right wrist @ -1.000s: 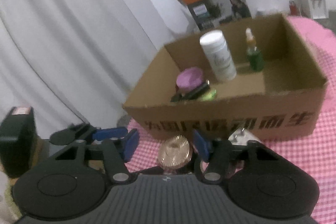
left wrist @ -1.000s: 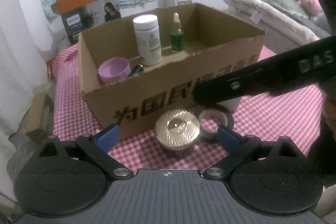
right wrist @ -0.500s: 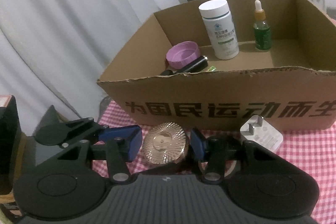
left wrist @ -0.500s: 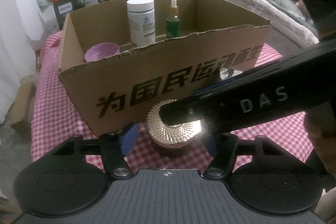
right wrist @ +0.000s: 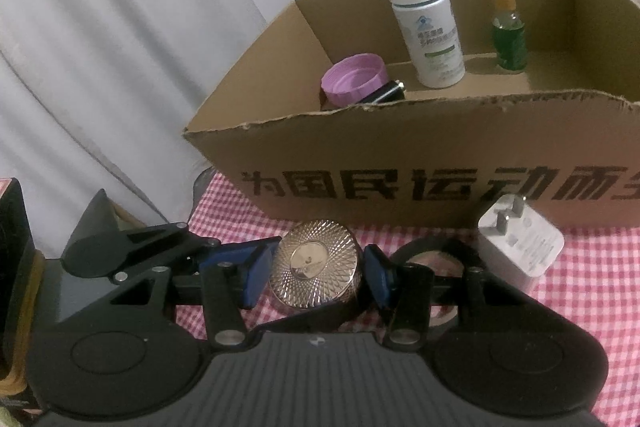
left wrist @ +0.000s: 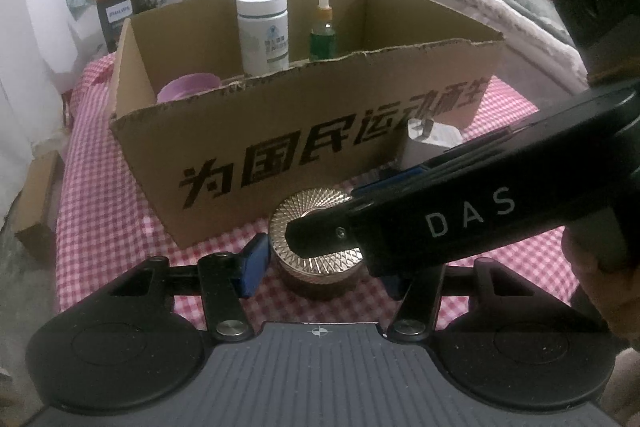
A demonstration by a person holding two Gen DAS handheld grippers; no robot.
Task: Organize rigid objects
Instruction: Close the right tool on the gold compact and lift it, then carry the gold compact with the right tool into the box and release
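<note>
While our left gripper point(left wrist: 320, 263) and right gripper point(right wrist: 316, 273) both bracket the squat round jar point(right wrist: 316, 269) with the ridged, gold metallic lid, each blue pad sits just beside its wall, and we cannot tell whether any pad presses it. It stands on the checked cloth of the bench point(left wrist: 100, 187), near the printed corrugated cardboard box point(right wrist: 400, 163), beside a smooth white plug adapter point(right wrist: 524, 243).
</note>
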